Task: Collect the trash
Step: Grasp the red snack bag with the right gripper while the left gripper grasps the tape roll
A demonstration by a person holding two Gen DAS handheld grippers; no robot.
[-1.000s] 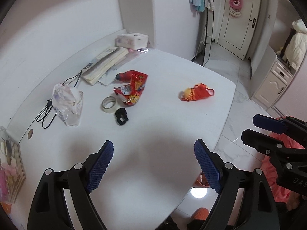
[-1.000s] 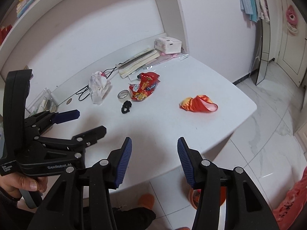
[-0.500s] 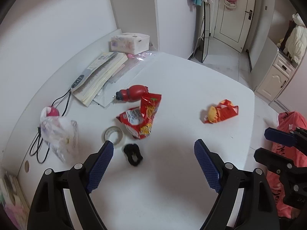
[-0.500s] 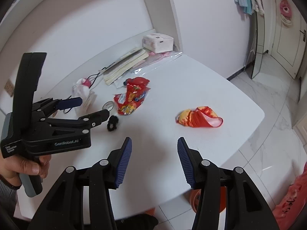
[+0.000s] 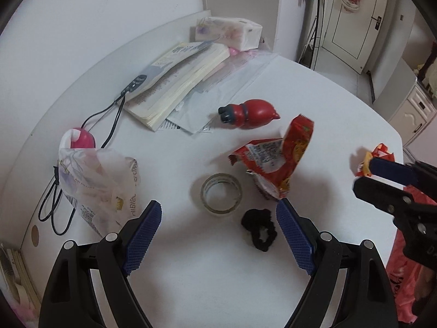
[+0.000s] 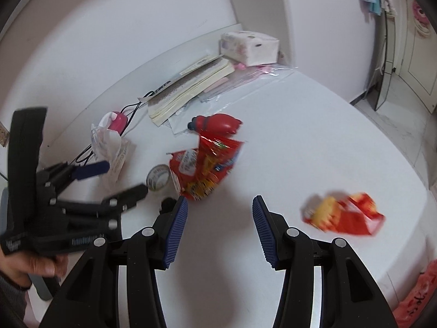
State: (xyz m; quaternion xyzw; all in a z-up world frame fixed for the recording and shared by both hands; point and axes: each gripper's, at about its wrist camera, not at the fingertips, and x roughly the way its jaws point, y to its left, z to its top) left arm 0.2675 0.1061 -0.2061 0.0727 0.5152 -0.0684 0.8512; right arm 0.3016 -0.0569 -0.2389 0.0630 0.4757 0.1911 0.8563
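Observation:
A crumpled red snack wrapper [image 5: 275, 161] lies mid-table, just ahead and right of my open, empty left gripper [image 5: 218, 235]; it also shows in the right wrist view [image 6: 204, 166]. A second red-and-yellow wrapper [image 6: 344, 214] lies near the table's right edge, ahead and right of my open, empty right gripper [image 6: 220, 229]; in the left wrist view [image 5: 378, 151] the right gripper partly hides it. A crumpled clear plastic bag [image 5: 98, 180] lies at the left.
On the white table [image 5: 218, 278] are a tape roll [image 5: 221, 192], a black hair tie [image 5: 259, 229], a red bottle [image 5: 248, 113], books [image 5: 177, 82], a tissue pack [image 5: 229, 31], a pink device with black cables [image 5: 82, 138]. A red bag [image 5: 404, 273] hangs below the right edge.
Both grippers have moved forward over the table toward the wrappers. The snack wrapper, tape roll and hair tie now lie close in front of the left gripper. Both stay open.

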